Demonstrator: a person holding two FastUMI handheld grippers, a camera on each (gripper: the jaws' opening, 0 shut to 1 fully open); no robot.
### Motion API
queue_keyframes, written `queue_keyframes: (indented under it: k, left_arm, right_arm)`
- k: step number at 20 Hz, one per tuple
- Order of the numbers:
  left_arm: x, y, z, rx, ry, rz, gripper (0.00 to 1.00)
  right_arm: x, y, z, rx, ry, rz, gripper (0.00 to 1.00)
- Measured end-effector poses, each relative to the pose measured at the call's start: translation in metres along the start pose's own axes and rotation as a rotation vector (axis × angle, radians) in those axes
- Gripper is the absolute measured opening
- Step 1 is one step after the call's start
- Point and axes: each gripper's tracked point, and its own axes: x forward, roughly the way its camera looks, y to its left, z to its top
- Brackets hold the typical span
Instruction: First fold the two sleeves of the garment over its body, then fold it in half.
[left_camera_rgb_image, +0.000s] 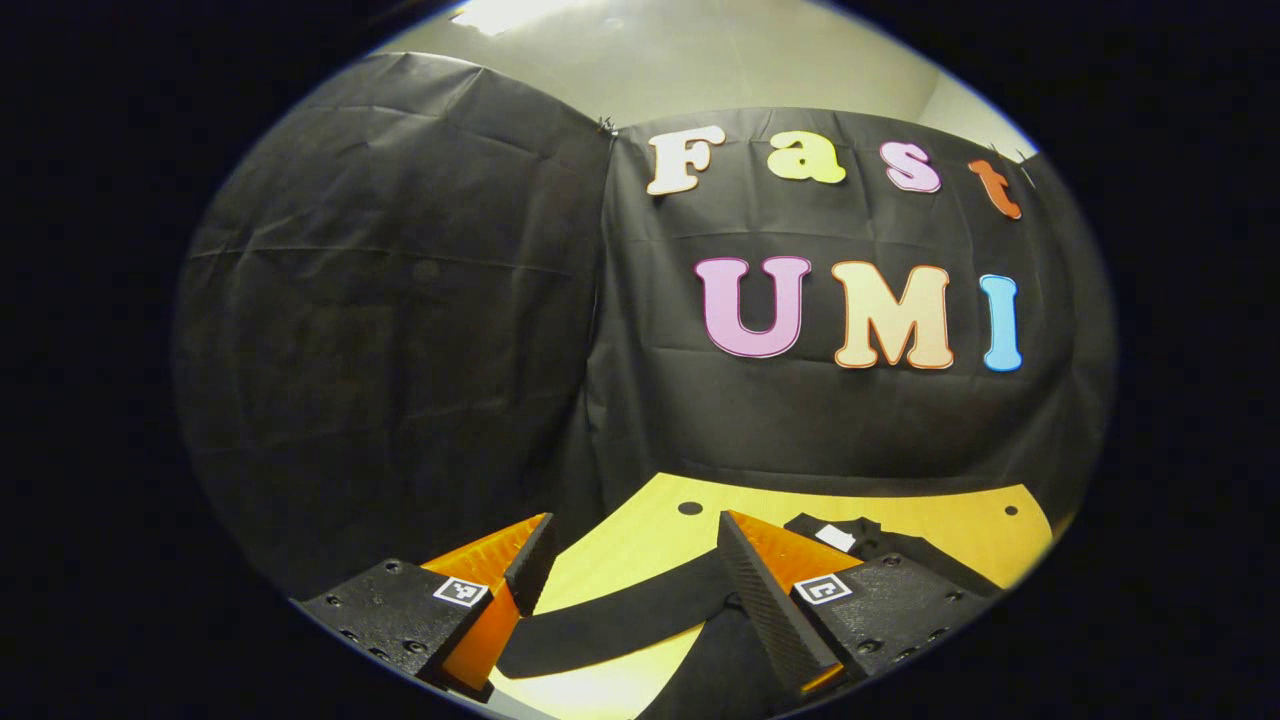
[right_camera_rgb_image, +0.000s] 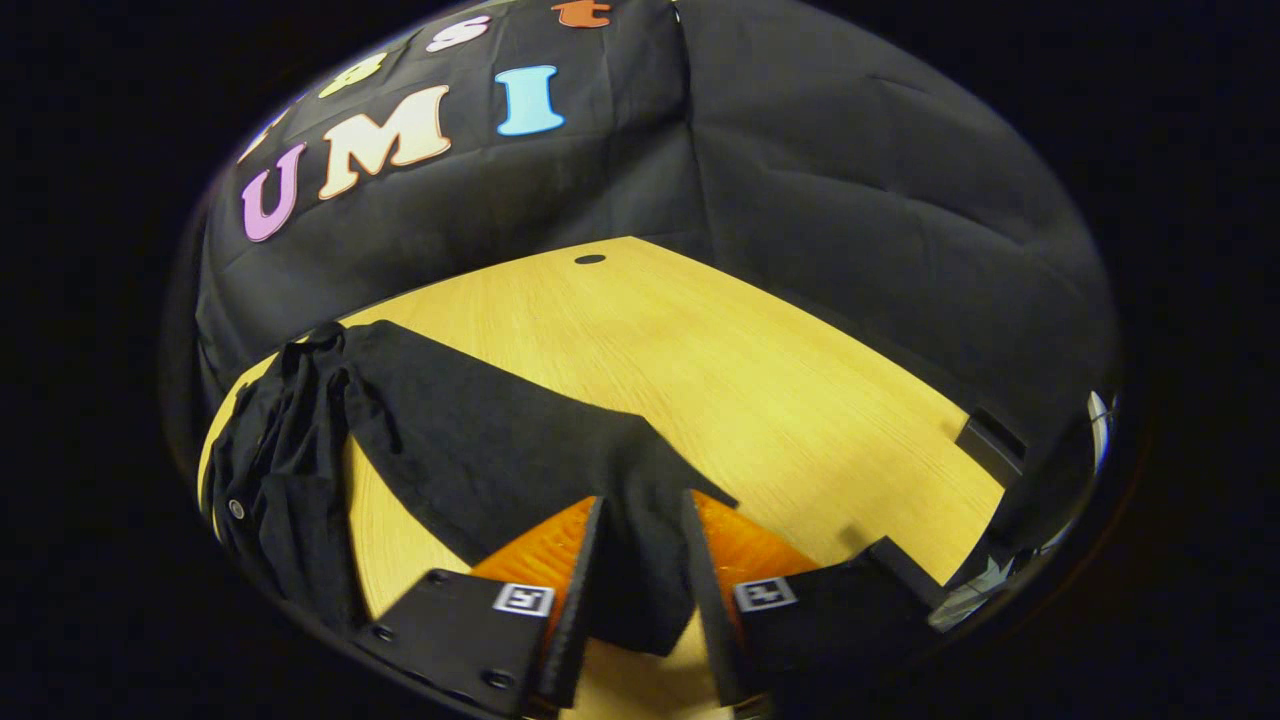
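in the left gripper view, the left gripper (left_camera_rgb_image: 632, 570) at bottom centre stands wide apart, released, above a black fabric sleeve (left_camera_rgb_image: 610, 620) lying on the yellow wooden table (left_camera_rgb_image: 960, 520). in the right gripper view, the right gripper (right_camera_rgb_image: 643, 560) at bottom centre straddles the other black sleeve (right_camera_rgb_image: 500, 440); whether it pinches, i cannot tell. a shallow bite could let the cloth slip mid-fold.

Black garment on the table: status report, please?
Right gripper around sleeve end, jaws not closed. Left gripper open above other sleeve. Garment unfolded on table. Nothing in the way.
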Motion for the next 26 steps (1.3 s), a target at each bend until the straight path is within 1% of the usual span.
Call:
queue_keyframes:
  k: [2,4,5,6,8,10,12,13,14,15,16,18,19,20,22,23,24,26]
  left_arm:
    - [-0.001,0.006,-0.003,-0.007,0.009,0.01,0.96]
    - [-0.002,0.008,-0.006,-0.016,0.019,0.006,0.96]
    - [-0.003,0.009,-0.006,-0.022,0.021,0.005,0.96]
    - [-0.003,0.011,-0.008,-0.027,0.026,0.006,0.96]
    - [-0.004,0.014,-0.01,-0.032,0.032,0.01,0.96]
    - [-0.004,0.017,-0.01,-0.035,0.034,0.011,0.95]
    - [-0.004,0.021,-0.01,-0.04,0.033,0.013,0.96]
    - [-0.004,0.022,-0.01,-0.042,0.035,0.013,0.95]
    - [-0.004,0.024,-0.012,-0.043,0.042,0.011,0.96]
    - [-0.004,0.026,-0.01,-0.044,0.04,0.01,0.96]
    - [-0.004,0.029,-0.008,-0.045,0.032,0.011,0.96]
    - [-0.004,0.031,-0.007,-0.051,0.026,-0.002,0.96]
    - [-0.003,0.034,-0.008,-0.056,0.027,-0.002,0.96]
    - [-0.002,0.037,-0.011,-0.06,0.032,-0.002,0.95]
    - [-0.001,0.041,-0.016,-0.069,0.044,-0.001,0.96]
    - [-0.001,0.043,-0.018,-0.072,0.052,-0.003,0.95]
    - [-0.002,0.046,-0.021,-0.072,0.056,-0.005,0.96]
    - [0.0,0.053,-0.024,-0.069,0.061,-0.005,0.96]
  right_arm:
    - [0.001,0.004,-0.001,0.004,0.003,0.014,0.24]
    - [-0.001,0.006,-0.002,0.015,0.01,0.018,0.18]
    - [0.0,0.007,-0.002,0.024,0.017,0.018,0.18]
    - [-0.002,0.009,-0.001,0.021,0.02,0.02,0.09]
    - [-0.001,0.007,-0.003,-0.017,0.031,0.017,0.09]
    - [-0.006,0.009,-0.003,-0.059,0.049,0.009,0.03]
    - [-0.005,0.009,-0.003,-0.082,0.066,0.002,0.02]
    - [-0.004,0.009,-0.001,-0.082,0.076,0.001,0.03]
    - [-0.005,0.01,-0.002,-0.075,0.095,0.003,0.0]
    - [-0.006,0.011,-0.002,-0.062,0.113,0.008,0.0]
    - [-0.008,0.014,-0.002,-0.043,0.131,0.019,0.02]
    - [-0.01,0.016,-0.001,-0.013,0.15,0.033,0.02]
    - [-0.01,0.016,0.0,-0.014,0.153,0.031,0.0]
    - [-0.012,0.016,0.001,-0.023,0.152,0.029,0.0]
    - [-0.017,0.02,0.007,-0.042,0.145,0.028,0.0]
    - [-0.019,0.024,0.014,-0.047,0.136,0.034,0.0]
    - [-0.023,0.029,0.021,-0.05,0.125,0.042,0.02]
    - [-0.029,0.041,0.043,-0.063,0.091,0.053,0.02]
